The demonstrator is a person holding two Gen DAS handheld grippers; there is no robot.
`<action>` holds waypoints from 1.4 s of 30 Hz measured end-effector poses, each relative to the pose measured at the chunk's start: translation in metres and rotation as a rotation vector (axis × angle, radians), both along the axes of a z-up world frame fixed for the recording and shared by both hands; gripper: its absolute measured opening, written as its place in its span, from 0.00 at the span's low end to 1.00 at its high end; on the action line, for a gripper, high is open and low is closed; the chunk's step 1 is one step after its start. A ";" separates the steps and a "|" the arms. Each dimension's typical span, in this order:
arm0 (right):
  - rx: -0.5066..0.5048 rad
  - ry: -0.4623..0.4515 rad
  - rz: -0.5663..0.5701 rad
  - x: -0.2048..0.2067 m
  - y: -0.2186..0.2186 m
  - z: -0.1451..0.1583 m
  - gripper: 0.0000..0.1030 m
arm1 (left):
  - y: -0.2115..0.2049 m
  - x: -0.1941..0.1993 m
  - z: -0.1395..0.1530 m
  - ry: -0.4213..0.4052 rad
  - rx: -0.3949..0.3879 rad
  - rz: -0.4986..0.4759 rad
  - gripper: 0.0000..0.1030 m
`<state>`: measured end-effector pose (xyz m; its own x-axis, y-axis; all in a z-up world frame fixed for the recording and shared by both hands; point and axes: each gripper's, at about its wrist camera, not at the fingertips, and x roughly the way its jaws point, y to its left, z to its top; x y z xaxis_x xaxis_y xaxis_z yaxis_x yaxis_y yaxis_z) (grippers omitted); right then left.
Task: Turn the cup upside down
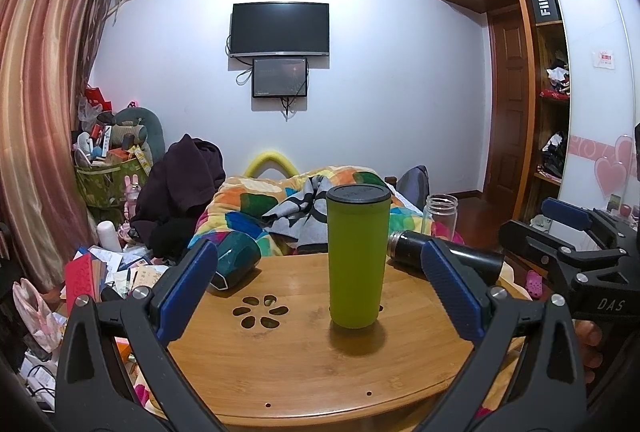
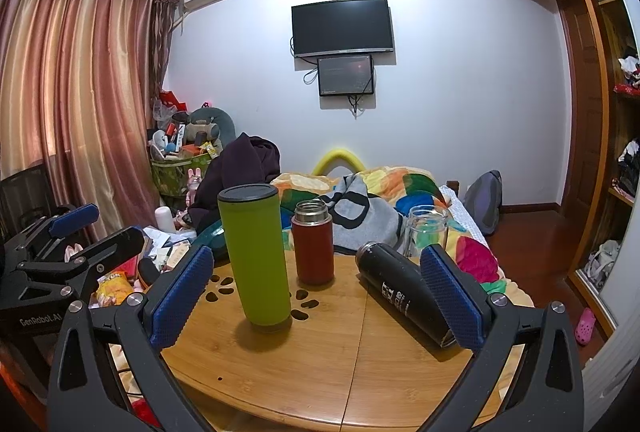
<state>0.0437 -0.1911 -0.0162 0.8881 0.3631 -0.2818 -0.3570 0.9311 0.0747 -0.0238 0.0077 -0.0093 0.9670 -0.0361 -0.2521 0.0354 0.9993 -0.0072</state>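
A tall green cup point(image 1: 357, 258) with a dark end on top stands on the round wooden table point(image 1: 304, 372); it also shows in the right wrist view point(image 2: 256, 256). My left gripper point(image 1: 320, 280) is open and empty, its blue pads on either side of the cup but nearer the camera. My right gripper point(image 2: 316, 290) is open and empty, with the green cup left of centre between its fingers. Each gripper shows at the edge of the other's view: the right gripper point(image 1: 568, 232) and the left gripper point(image 2: 76, 228).
A black flask point(image 2: 404, 296) lies on its side at the table's right. A red flask point(image 2: 313, 242) stands behind the green cup. A clear glass jar point(image 2: 426, 232) stands at the back right. A dark teal object point(image 1: 234, 258) lies at the back left. A bed with a colourful blanket point(image 1: 280, 203) lies behind.
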 end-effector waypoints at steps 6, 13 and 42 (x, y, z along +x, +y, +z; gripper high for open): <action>0.005 -0.004 -0.002 -0.001 -0.001 0.002 1.00 | 0.002 -0.002 0.002 -0.004 -0.001 0.002 1.00; 0.008 -0.010 -0.004 -0.003 -0.001 0.005 1.00 | 0.002 -0.003 0.003 -0.007 0.000 0.002 1.00; 0.005 -0.009 -0.009 -0.003 -0.002 0.008 1.00 | 0.002 -0.002 0.008 0.011 -0.026 -0.019 1.00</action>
<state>0.0410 -0.1927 -0.0086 0.8939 0.3563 -0.2722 -0.3489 0.9340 0.0767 -0.0262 0.0092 -0.0017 0.9634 -0.0606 -0.2611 0.0538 0.9980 -0.0334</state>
